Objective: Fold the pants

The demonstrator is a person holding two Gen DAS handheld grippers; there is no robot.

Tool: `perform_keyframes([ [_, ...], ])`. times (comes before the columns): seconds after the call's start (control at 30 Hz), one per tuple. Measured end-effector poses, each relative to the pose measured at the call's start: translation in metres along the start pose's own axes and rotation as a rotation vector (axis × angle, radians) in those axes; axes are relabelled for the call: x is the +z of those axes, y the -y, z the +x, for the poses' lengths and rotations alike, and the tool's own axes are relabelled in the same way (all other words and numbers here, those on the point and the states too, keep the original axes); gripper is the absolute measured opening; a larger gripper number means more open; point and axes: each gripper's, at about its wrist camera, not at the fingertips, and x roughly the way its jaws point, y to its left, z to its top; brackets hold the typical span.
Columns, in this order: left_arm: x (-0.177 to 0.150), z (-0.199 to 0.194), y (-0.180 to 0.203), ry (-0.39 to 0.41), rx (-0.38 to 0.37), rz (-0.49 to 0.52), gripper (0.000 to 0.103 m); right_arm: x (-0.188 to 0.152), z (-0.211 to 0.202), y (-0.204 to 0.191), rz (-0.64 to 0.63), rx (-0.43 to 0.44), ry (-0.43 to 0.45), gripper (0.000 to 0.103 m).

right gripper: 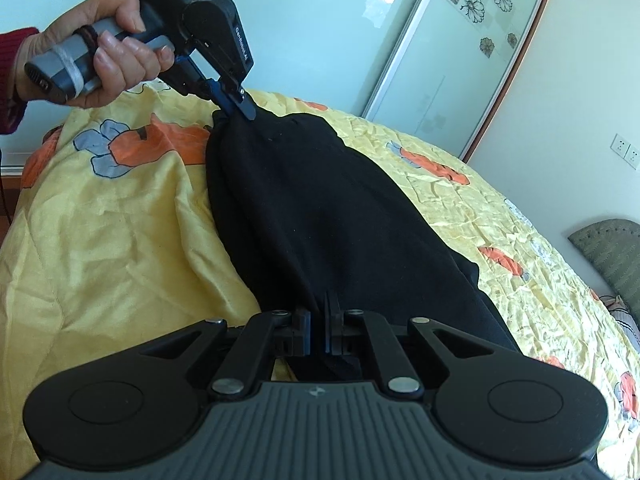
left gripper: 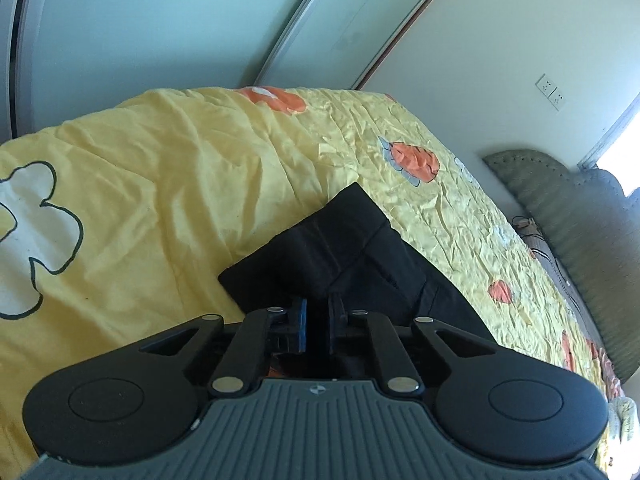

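Note:
Black pants lie lengthwise on a yellow flowered bedspread. My right gripper is shut on the near end of the pants. My left gripper, seen in the right wrist view held by a hand, is shut on the far end and lifts it a little. In the left wrist view the left gripper pinches black cloth, and the pants' folded end lies just ahead on the bedspread.
A sliding wardrobe with glass doors stands behind the bed. A green padded headboard is at the right. Wall sockets sit on the white wall. The bed's edge drops off at the left.

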Motion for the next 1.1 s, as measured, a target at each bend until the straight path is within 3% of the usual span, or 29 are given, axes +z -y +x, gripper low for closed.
perform_keyframes([
  [0.13,-0.007,-0.008,0.008,0.036,0.045,0.107,0.012,0.003,-0.006,-0.002,0.004,0.013,0.006,0.006],
  [0.23,-0.012,0.000,0.007,0.006,0.079,0.115,0.012,-0.002,0.000,-0.002,0.010,0.023,-0.008,0.006],
  [0.37,-0.016,-0.002,0.013,0.023,0.111,0.182,0.012,0.002,-0.004,-0.008,-0.025,0.026,-0.036,0.007],
  [0.43,-0.016,0.001,0.010,0.001,0.113,0.157,0.012,-0.002,-0.003,-0.006,-0.002,0.029,-0.021,0.008],
  [0.53,-0.011,-0.006,0.011,-0.005,0.139,0.138,0.021,0.001,-0.006,-0.005,0.028,0.020,-0.035,0.008],
  [0.57,-0.009,-0.010,0.011,-0.003,0.155,0.127,0.034,0.002,-0.010,-0.005,0.014,0.020,-0.040,0.008],
  [0.6,-0.007,-0.015,0.011,0.014,0.180,0.122,0.038,0.002,-0.015,-0.005,-0.001,0.021,-0.040,0.010],
  [0.67,-0.002,-0.027,0.015,0.077,0.275,0.121,0.037,0.001,-0.032,0.005,0.039,0.054,-0.030,0.012],
  [0.73,0.001,-0.038,0.022,0.122,0.299,0.133,0.037,-0.006,-0.052,0.023,0.153,0.076,0.000,0.013],
  [0.83,-0.002,-0.042,0.050,0.103,0.203,0.216,0.037,-0.031,-0.078,0.058,0.350,-0.037,0.001,0.013],
  [0.93,-0.026,-0.032,0.097,-0.011,-0.003,0.378,0.037,-0.075,-0.098,0.095,0.599,-0.176,-0.068,0.014],
  [1.03,-0.062,-0.021,0.150,-0.110,-0.208,0.597,0.039,-0.128,-0.113,0.119,0.839,-0.201,-0.191,0.020],
  [1.1,-0.088,-0.015,0.183,-0.187,-0.368,0.732,0.042,-0.144,-0.136,0.126,0.910,-0.243,-0.132,0.021],
])
